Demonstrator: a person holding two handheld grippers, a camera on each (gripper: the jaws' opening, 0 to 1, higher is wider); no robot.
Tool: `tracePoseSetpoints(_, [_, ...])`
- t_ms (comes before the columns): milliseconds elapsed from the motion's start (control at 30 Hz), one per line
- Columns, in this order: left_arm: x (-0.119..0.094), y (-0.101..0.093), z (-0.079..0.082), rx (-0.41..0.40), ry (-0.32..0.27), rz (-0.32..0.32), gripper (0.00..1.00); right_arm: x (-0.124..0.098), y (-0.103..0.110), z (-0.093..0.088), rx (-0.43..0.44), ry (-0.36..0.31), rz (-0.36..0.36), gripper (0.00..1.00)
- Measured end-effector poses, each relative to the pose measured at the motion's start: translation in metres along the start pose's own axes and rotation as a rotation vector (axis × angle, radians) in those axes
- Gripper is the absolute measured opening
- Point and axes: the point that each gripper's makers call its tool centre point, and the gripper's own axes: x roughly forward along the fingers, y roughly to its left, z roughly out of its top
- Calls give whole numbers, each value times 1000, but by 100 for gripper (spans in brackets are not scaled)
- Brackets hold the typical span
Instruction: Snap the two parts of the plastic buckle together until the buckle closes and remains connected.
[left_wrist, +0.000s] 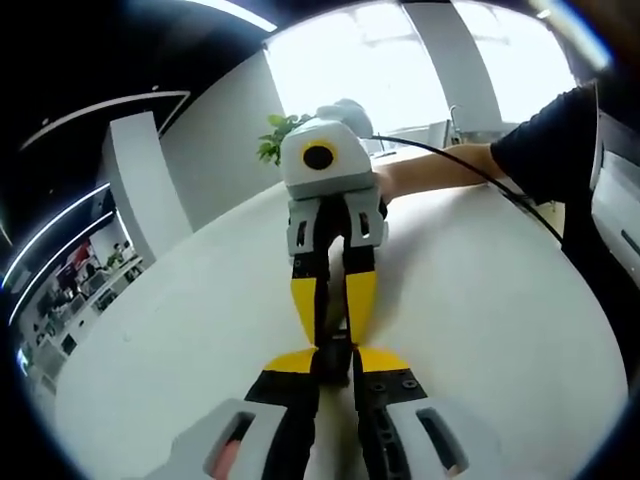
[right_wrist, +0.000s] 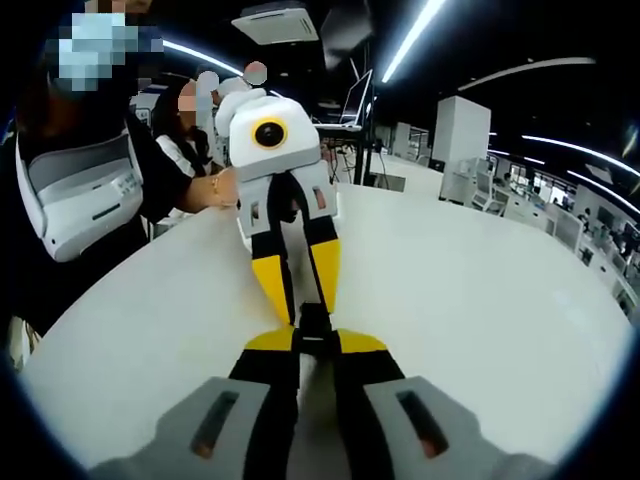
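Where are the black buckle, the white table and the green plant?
black buckle (right_wrist: 314, 325), right gripper view, its middle between the yellow tips.
white table (left_wrist: 190, 330), left gripper view, bare top.
green plant (left_wrist: 272, 138), left gripper view, its leaves.

Buckle (left_wrist: 334, 352) between facing claws, above table (left_wrist: 180, 330)

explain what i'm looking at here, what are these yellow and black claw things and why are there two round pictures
These are two hand-held grippers, each with a camera riding on it, so each round picture looks forward along one gripper's own jaws.

In the left gripper view, the left gripper rises from the bottom, and the right gripper, held by a person's hand, faces it. The right gripper view shows the reverse: the right gripper below, the left gripper opposite.

They meet tip to tip over a white round table, both closed on a small black plastic buckle. Whether its two parts have clicked together is hidden.
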Motion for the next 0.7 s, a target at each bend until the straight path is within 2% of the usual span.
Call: tracePoseSetpoints(700, [-3, 4, 0, -5, 2, 19, 13, -3, -2, -2, 2, 6, -25, 12])
